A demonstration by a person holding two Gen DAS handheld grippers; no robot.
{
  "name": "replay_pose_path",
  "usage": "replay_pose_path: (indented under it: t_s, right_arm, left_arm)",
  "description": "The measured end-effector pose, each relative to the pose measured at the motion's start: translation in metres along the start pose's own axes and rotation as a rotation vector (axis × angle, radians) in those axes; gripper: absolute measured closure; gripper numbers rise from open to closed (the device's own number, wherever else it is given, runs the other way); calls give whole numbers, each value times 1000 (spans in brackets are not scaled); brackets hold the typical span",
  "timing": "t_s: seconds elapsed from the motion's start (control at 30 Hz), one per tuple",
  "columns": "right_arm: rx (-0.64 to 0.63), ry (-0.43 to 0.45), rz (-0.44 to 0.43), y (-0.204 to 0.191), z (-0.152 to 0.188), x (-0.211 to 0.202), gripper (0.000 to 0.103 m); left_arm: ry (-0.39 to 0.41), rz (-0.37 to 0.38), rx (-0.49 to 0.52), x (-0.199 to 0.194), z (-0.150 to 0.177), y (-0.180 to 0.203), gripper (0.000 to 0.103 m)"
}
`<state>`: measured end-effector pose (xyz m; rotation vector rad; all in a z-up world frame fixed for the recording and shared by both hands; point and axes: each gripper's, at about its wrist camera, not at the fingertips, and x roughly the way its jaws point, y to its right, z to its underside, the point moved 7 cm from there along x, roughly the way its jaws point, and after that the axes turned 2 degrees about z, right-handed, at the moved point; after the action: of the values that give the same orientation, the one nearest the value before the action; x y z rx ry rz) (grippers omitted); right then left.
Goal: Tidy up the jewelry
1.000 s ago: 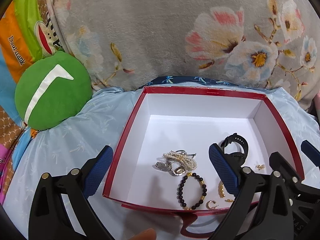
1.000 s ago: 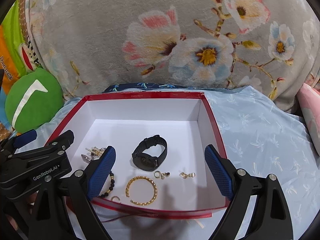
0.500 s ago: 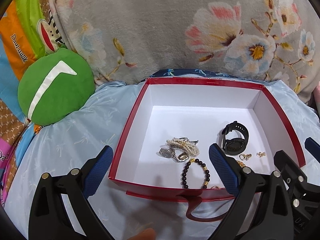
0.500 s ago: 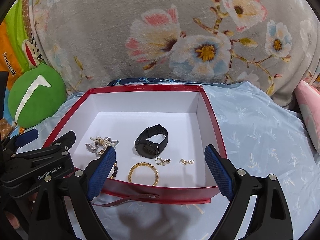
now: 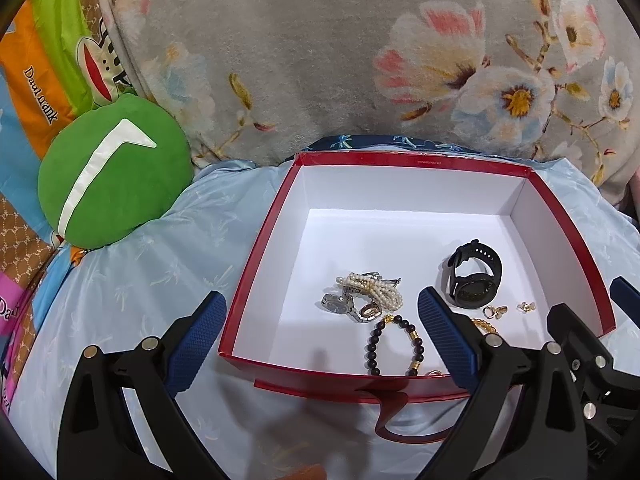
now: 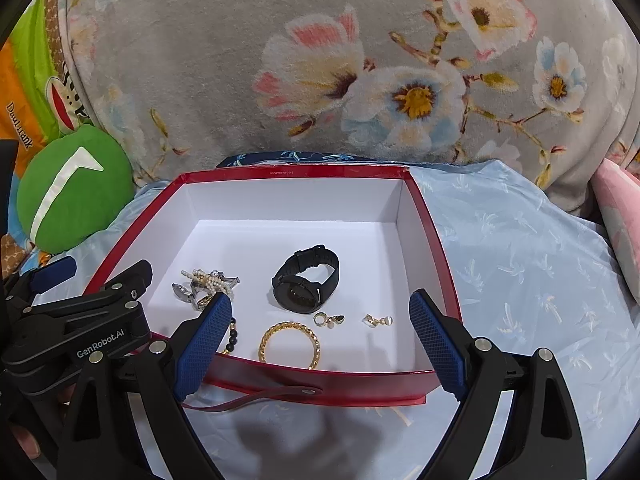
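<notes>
A red box (image 5: 256, 248) (image 6: 430, 224) with a white inside lies on a light blue sheet. In it are a black watch (image 5: 474, 274) (image 6: 306, 280), a pearl strand tangled with a silver watch (image 5: 366, 294) (image 6: 204, 282), a black bead bracelet (image 5: 394, 344), a gold chain bracelet (image 6: 290, 344) and small gold earrings (image 6: 328, 319) (image 6: 378, 320). My left gripper (image 5: 320, 340) stands open before the box's near left corner, holding nothing. My right gripper (image 6: 320, 340) is open over the near wall, also holding nothing.
A red strap (image 6: 256, 398) trails from the box's front. A green round cushion (image 5: 108, 176) lies at the left. A grey flowered blanket (image 5: 340, 52) rises behind the box. A pink cushion (image 6: 620, 220) sits at the far right. Blue sheet (image 6: 520, 264) spreads right of the box.
Both grippers have drawn back from the box toward me; its front wall and strap now show fully. Both stay open. The jewelry has not moved.
</notes>
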<state>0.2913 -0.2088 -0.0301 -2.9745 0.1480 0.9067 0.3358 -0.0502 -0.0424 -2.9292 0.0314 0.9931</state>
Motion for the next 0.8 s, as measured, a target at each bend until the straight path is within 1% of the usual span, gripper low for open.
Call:
replay_pose_path:
  t_s: [0.23,0.53,0.8]
  right_arm:
    - [2,-3,-3,0,0,1,15]
    - [-1,-4,-5,-3,2,2,15]
    - [6,2,6,-2,4,2,15]
  left_arm:
    - [0,17,12,0,1,5,9]
    - [-2,-10,6,0,4,3,9]
    - [-8,21,7,0,3,5,9]
